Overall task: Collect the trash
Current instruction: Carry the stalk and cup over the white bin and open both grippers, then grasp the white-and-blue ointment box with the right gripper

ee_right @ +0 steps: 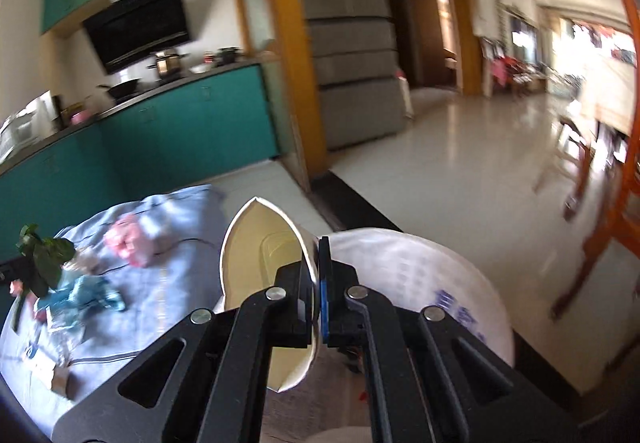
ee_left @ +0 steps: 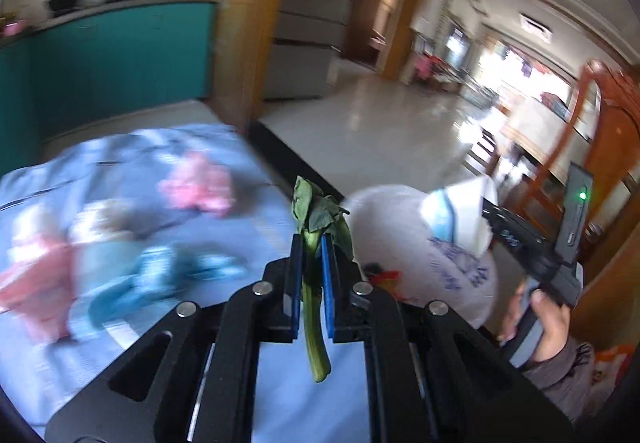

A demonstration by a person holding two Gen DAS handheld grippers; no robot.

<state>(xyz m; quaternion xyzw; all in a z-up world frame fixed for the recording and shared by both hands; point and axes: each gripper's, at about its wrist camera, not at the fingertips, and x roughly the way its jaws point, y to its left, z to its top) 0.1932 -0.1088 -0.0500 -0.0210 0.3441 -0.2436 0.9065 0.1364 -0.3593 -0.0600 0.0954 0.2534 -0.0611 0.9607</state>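
Nearest the left wrist camera, the left gripper [ee_left: 311, 243] is clamped narrow on a wilted green vegetable stalk [ee_left: 312, 307], whose stem hangs down toward 6 o'clock between the blue pads while its limp leaves stick up past the fingertips at 12 o'clock. In the right wrist view, the right gripper [ee_right: 314, 263] is pinched tight on the wall of a squashed paper cup [ee_right: 260, 267], the cup's flattened mouth opening toward 11 o'clock. Just beyond both grippers sits a white plastic bag [ee_right: 420, 275] with blue print, at about 2 o'clock from the cup; from the left camera the same bag [ee_left: 404, 239] shows at 3 o'clock of the stalk, with the cup [ee_left: 460, 215] held above its far side by the person's hand [ee_left: 548, 323]

As for progress, two pieces of trash are picked up and carried close to the bag, but neither is in it yet. More remains on the blue patterned cloth [ee_right: 168, 283] over the table: crumpled pink paper [ee_right: 130, 241] at 10 o'clock, a teal wrapper [ee_right: 92, 293] at 9 o'clock, and small scraps toward 8 o'clock. So the job looks partly done, with the drop and further pickups left
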